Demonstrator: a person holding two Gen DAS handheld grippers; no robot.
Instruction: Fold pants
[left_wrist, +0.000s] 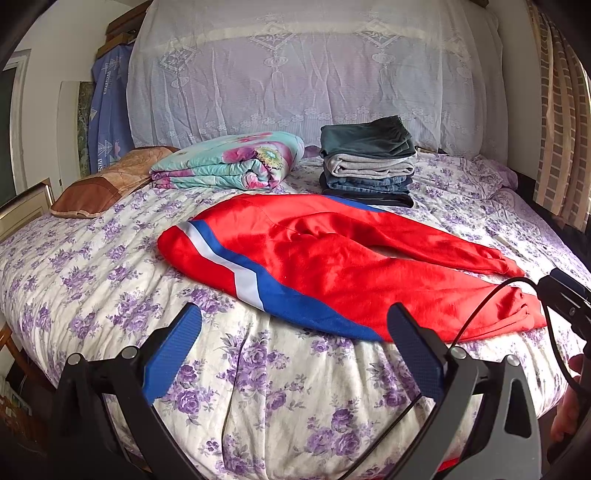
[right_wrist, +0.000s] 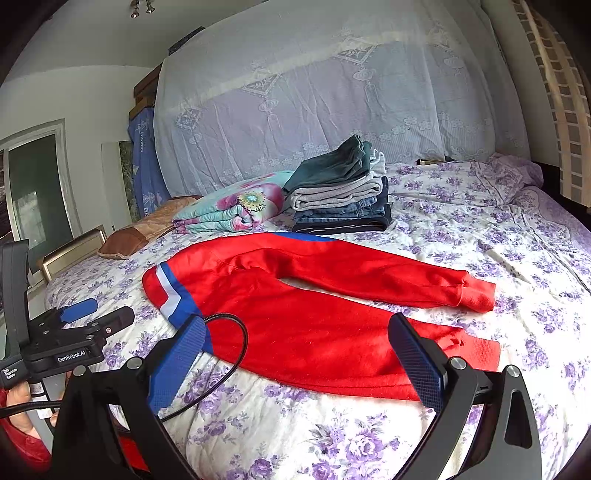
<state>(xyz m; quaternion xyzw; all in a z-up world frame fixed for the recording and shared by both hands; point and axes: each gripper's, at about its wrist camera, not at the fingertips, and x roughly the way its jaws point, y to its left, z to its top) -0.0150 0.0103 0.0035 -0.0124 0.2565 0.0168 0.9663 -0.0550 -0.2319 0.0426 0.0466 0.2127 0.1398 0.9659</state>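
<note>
On the far left of the bed (left_wrist: 92, 280), a brown pillow (left_wrist: 107, 184) lies beside a folded floral quilt (left_wrist: 229, 160). The left gripper (left_wrist: 293, 343) hovers above the near edge of the bed, its 2 blue-padded fingers (left_wrist: 173, 354) spread wide and holding nothing. In the middle, the red pants (right_wrist: 314, 314) lie flat and unfolded on the purple-flowered bedspread, waistband to the left with a blue and white stripe (left_wrist: 236, 266), both legs running to the right with the cuffs (right_wrist: 476, 291) apart. Behind the pants, on the far side, stands a stack of 4 folded garments (right_wrist: 343, 192), just beside the quilt. The right gripper (right_wrist: 295, 350) hovers over the near leg, its fingers also spread wide and empty. A black cable (right_wrist: 229, 354) loops across the pants near the waistband. A lace cover (left_wrist: 314, 74) drapes the headboard.
</note>
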